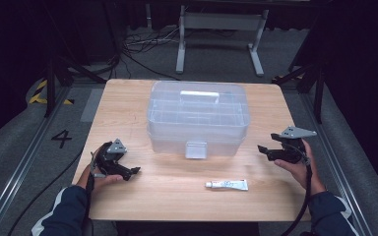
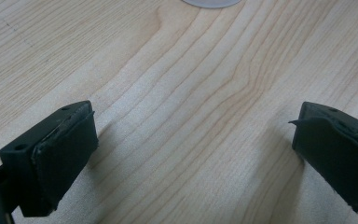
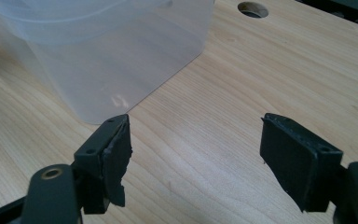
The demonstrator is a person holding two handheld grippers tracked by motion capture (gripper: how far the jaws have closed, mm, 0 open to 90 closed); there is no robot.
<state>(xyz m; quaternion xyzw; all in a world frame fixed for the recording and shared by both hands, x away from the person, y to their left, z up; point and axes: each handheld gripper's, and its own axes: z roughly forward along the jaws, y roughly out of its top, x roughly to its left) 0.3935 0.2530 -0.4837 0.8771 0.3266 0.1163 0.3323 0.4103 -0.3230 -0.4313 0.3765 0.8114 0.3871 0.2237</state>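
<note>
A clear plastic storage box (image 1: 198, 118) with a lid, a top handle and a front latch stands at the middle of the wooden table (image 1: 142, 191). In front of it lies a small white tube (image 1: 227, 185). My left gripper (image 1: 133, 172) rests low at the table's left front, open, with bare wood between its pads (image 2: 65, 154). My right gripper (image 1: 263, 150) hovers right of the box, open and empty, pointing at the corner of the box (image 3: 121, 56). Its pads (image 3: 116, 158) stand wide apart.
A round hole (image 3: 253, 8) is cut in the tabletop beyond the right gripper. Behind the table stands a grey metal frame (image 1: 219, 34) with cables on the floor. Rails run along both sides of the table.
</note>
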